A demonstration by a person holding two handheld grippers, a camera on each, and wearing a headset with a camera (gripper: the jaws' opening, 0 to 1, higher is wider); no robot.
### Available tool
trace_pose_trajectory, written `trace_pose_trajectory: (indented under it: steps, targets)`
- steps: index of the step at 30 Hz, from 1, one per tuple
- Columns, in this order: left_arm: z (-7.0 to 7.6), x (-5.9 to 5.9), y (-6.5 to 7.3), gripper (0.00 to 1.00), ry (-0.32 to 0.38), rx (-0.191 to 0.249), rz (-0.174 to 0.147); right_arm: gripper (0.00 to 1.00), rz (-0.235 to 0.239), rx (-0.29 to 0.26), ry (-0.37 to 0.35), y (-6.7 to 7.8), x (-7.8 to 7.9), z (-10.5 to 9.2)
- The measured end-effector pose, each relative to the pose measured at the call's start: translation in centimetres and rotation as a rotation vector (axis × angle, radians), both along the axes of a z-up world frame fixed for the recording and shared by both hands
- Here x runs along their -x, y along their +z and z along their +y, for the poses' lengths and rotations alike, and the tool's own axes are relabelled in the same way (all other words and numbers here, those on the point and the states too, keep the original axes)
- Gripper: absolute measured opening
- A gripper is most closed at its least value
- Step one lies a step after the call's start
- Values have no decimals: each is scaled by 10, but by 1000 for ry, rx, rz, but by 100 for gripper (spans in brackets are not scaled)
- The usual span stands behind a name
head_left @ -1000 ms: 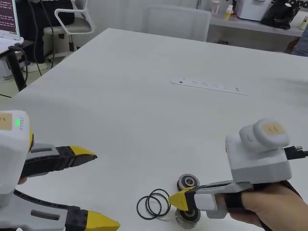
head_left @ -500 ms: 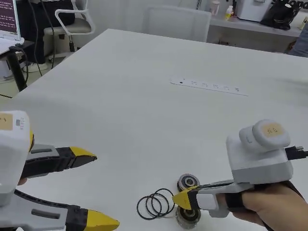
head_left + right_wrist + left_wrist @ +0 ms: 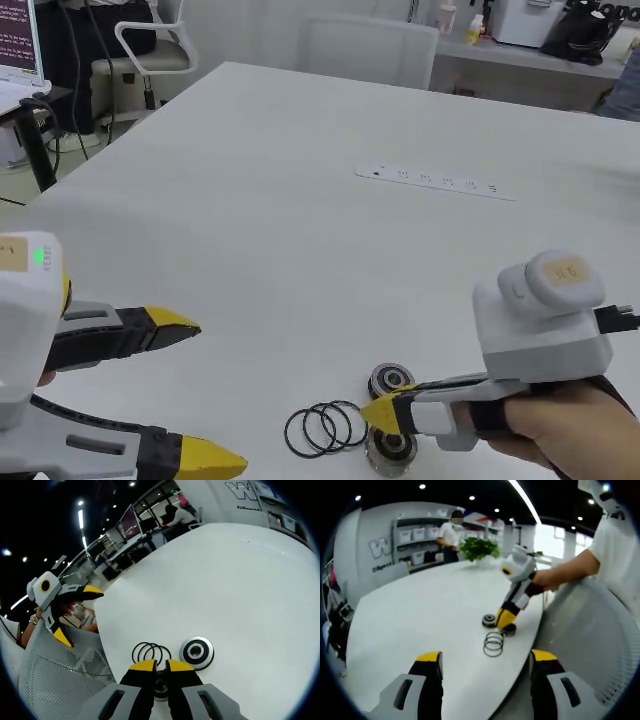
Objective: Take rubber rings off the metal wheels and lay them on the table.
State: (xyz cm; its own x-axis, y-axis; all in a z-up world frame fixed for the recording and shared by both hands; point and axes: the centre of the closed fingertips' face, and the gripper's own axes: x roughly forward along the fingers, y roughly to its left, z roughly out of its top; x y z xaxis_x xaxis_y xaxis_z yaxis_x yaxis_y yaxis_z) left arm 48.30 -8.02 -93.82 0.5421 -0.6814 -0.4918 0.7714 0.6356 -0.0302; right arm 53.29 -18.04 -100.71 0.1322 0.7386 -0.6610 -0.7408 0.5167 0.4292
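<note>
Three thin black rubber rings (image 3: 322, 427) (image 3: 150, 652) (image 3: 493, 644) lie overlapping on the white table (image 3: 300, 220). To their right stand two metal wheels, one farther (image 3: 391, 379) (image 3: 196, 651) (image 3: 489, 620) and one nearer (image 3: 392, 450) (image 3: 161, 686). My right gripper (image 3: 378, 410) (image 3: 161, 666) (image 3: 504, 620) hovers over the nearer wheel, its yellow jaws closed to a thin slit. The rightmost ring reaches its tips; whether it is pinched I cannot tell. My left gripper (image 3: 195, 392) (image 3: 486, 657) stands open at the lower left, well short of the rings, with nothing between its jaws.
A white power strip (image 3: 435, 178) lies flat mid-table beyond the wheels. The table's near edge runs just below the rings. Office chairs (image 3: 370, 45) stand at the far side, and a mesh chair back (image 3: 590, 630) is close to the near edge.
Two rings lay on the table a second ago; now there are three. The right gripper has shifted slightly to the right over the nearer wheel. The left gripper has held still.
</note>
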Motion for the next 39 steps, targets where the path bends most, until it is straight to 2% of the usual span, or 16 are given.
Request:
trace_pose_trajectory:
  steps: [16,27,34,39]
  targets:
    - [0,0,-1,71,-6,-5,3,5,-13,-28,-59,8,-14,-7]
    - [0,1,-2,72,-20,-25,2,4,-27,-73,-161,19,-33,-19]
    - [-1,0,4,73,-46,-61,-20,4,-22,-96,-222,22,-44,-27]
    - [-7,-5,16,74,-73,-82,-48,4,-15,-107,-262,23,-48,-32]
